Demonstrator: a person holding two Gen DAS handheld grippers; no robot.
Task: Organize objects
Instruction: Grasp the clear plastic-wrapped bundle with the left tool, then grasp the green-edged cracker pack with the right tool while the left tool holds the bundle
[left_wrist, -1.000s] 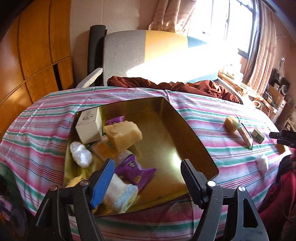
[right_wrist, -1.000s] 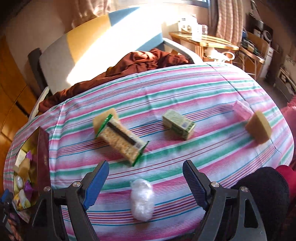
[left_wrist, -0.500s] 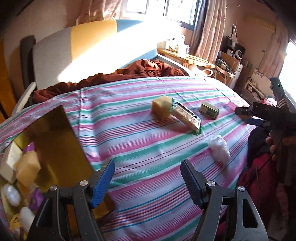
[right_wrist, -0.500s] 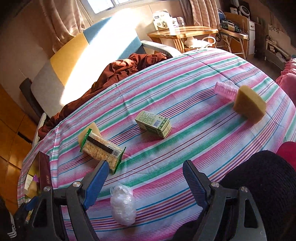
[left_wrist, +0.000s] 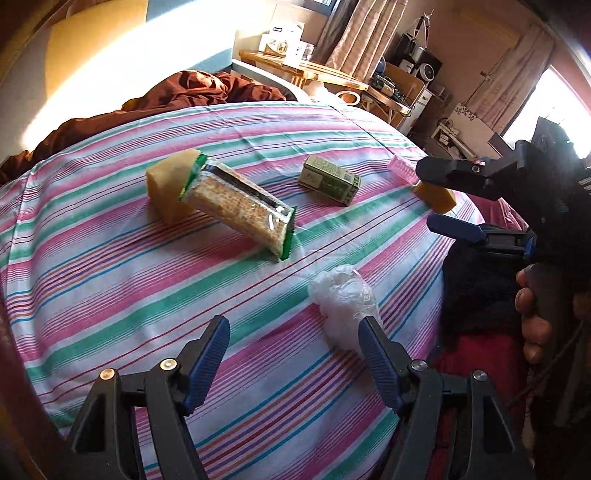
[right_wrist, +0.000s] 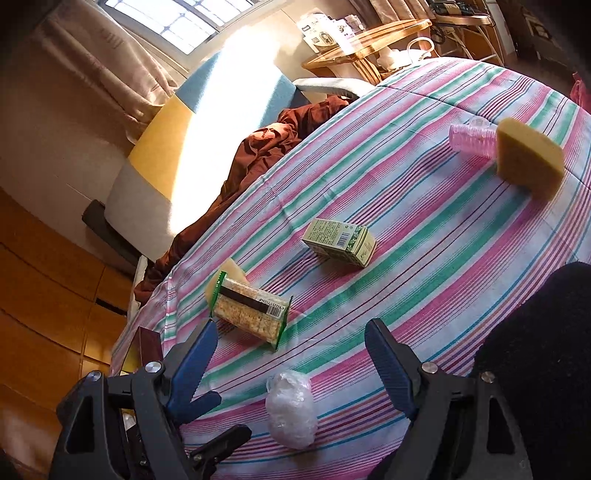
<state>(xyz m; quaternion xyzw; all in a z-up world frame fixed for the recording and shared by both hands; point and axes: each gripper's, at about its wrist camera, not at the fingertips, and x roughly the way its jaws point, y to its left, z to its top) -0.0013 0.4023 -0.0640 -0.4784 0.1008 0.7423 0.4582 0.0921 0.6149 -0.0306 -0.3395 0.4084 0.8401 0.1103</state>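
left tongs (left_wrist: 293, 350): spread, nothing between the pads; the jaws have just been closing a bit but they're empty, hovering over the near part of the tabletop (left_wrist: 110, 280) with the plastic-wrapped bundle (left_wrist: 343, 299) just off the right pad.
right tongs (right_wrist: 288, 354): spread wide and empty too, same bundle sitting between and just in front of the tips.
where the stuff is: cracker pack (left_wrist: 240, 206) leans on a yellow sponge (left_wrist: 166, 184) mid-tabletop, green carton (left_wrist: 328, 181) further right, second sponge (right_wrist: 528, 158) and a pink ribbed cup thing (right_wrist: 472, 136) touching it at the far right edge. A dark box (right_wrist: 147, 347) edge shows at the left in the right view; I guess that's the bin.
risk 1: both tongs are aimed at the same bundle, so they could bump each other.
risk 2: the bundle is crinkly, slick film, soft and lumpy, so it could squirt out or just get the wrap pinched.
risk 3: pull the crackers and the sponge under them probably tips; squeeze hard and the crackers crack.
risk 4: striped cloth is loose and wrinkly, so low tips may snag it and drag everything.
textures: sponges porous and squishy, carton stiff card with sharp corners, easiest grab imo.
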